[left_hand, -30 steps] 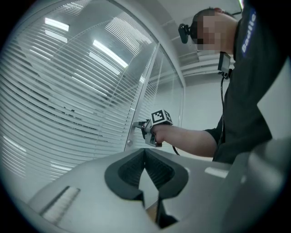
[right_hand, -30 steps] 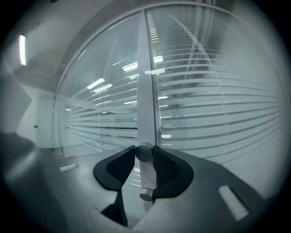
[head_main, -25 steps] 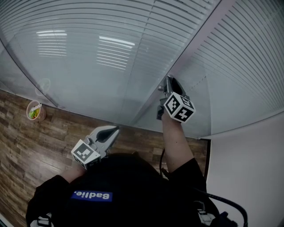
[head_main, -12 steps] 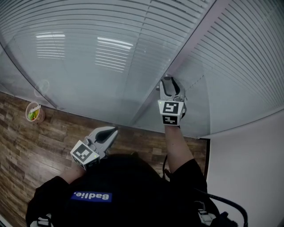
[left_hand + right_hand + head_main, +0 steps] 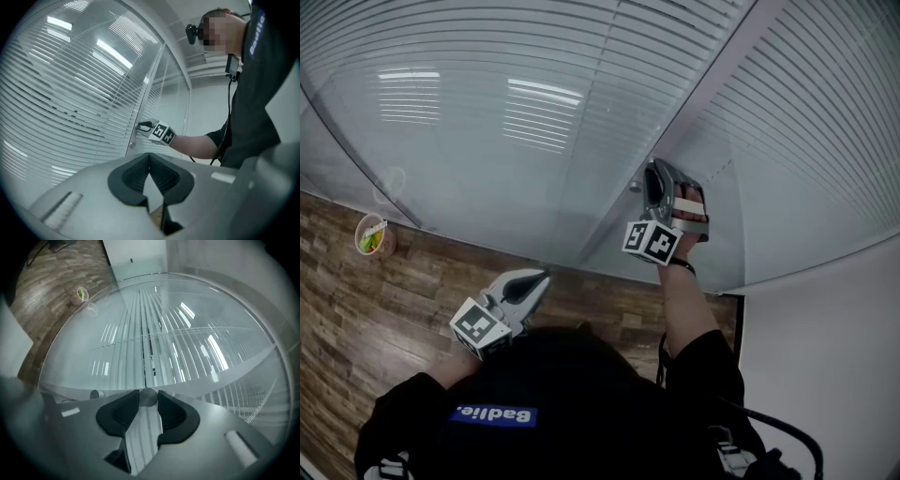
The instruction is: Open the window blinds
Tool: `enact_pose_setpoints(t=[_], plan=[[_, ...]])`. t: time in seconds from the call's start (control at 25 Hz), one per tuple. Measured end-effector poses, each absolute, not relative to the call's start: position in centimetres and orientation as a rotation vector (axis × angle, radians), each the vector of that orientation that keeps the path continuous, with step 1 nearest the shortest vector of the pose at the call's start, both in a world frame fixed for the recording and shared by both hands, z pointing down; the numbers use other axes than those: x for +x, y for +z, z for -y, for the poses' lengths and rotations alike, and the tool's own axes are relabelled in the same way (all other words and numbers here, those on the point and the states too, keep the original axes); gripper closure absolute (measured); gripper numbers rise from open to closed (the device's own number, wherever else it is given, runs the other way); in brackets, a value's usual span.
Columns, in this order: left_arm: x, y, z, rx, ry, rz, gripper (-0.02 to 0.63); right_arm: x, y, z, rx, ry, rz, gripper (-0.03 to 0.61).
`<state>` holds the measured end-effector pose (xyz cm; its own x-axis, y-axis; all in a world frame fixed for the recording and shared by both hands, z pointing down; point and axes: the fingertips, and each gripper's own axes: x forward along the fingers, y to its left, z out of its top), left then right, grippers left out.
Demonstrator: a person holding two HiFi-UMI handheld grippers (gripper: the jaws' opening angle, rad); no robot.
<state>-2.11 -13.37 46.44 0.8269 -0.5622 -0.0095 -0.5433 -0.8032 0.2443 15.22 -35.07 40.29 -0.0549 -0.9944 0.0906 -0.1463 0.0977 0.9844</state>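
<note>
Two grippers, head view: right gripper (image 5: 656, 173) is up at the frame post (image 5: 712, 84) btwn two sheets of glass (image 5: 487, 187). Left gripper (image 5: 542, 276) is low by the person's body, over the floor (image 5: 356, 309).
Task item, head view: blinds (image 5: 825, 112) hang behind the glass on both sides of the post. Slats can't be touched direct, so (my reading) the work goes via a fitting on the post.
Stray item: cup (image 5: 373, 234) on the floor at the foot of the glass, left edge. Not involved.
Left gripper view, claw: tips pressed together, nothing btwn them. Pointed level at the glass. Prob. idle, since the job needs one hand.
Left gripper view, other arm: forearm (image 5: 197, 145) stretched out, right gripper's tips at the post.
Right gripper view, claw: jaws closing on a small round knob (image 5: 148, 398), pads against both its sides, so grasping it.
Right gripper view, pose: slats run vertical in frame, so the gripper is rolled over. Fits twisting the knob.
Slat tilt: a few dark gaps only. Judged not fully open.
Next (est.): more twist, w/ a re-grip when the wrist runs out.
</note>
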Motion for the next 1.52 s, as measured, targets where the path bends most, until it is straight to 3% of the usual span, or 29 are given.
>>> enact_pose_setpoints(t=[0.44,1.52], plan=[[-1.7,45.8,13.2,2.775,-0.117,0.842,0.614,15.3,39.1,35.1,1.478,-0.823,1.685,0.453],[-1.6,45.7,13.0,2.782,-0.1,0.808,0.614,15.6,38.4,35.0,1.686,-0.559,1.904,0.453]])
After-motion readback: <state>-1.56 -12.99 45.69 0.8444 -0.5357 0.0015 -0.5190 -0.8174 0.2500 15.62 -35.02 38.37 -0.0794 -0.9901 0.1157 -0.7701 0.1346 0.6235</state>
